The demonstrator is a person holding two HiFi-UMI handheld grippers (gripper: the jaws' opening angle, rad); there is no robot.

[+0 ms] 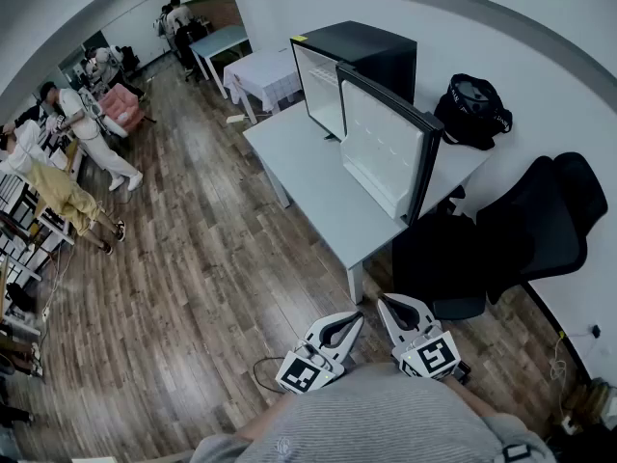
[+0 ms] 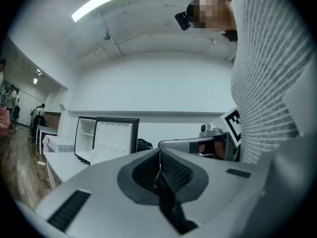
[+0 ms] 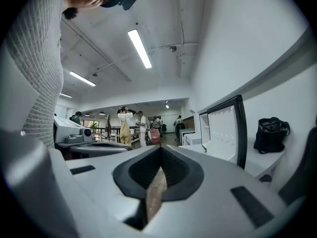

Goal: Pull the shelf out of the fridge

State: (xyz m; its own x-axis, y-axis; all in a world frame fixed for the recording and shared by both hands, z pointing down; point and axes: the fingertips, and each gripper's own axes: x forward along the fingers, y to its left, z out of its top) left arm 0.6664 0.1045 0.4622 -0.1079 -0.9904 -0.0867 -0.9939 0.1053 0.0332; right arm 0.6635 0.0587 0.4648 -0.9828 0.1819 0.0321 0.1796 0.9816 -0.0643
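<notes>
A small black fridge [image 1: 371, 51] stands on the grey table [image 1: 308, 181], with its door [image 1: 386, 148] swung wide open and its white inside facing me. In the left gripper view the fridge [image 2: 85, 135] is far off, and a shelf inside it shows only as a faint line. Both grippers are low, close to my body and well short of the table. The left gripper [image 1: 337, 331] [image 2: 159, 155] is shut with nothing in it. The right gripper [image 1: 400, 312] [image 3: 161, 152] is beside it, jaws together and empty. The open door [image 3: 225, 133] is to its right.
A black bag [image 1: 472, 109] lies on the table behind the door. A black office chair [image 1: 525, 225] stands right of the table. Farther back is a table with a white cloth [image 1: 265, 70]. Several people [image 1: 82, 133] stand on the wooden floor at far left.
</notes>
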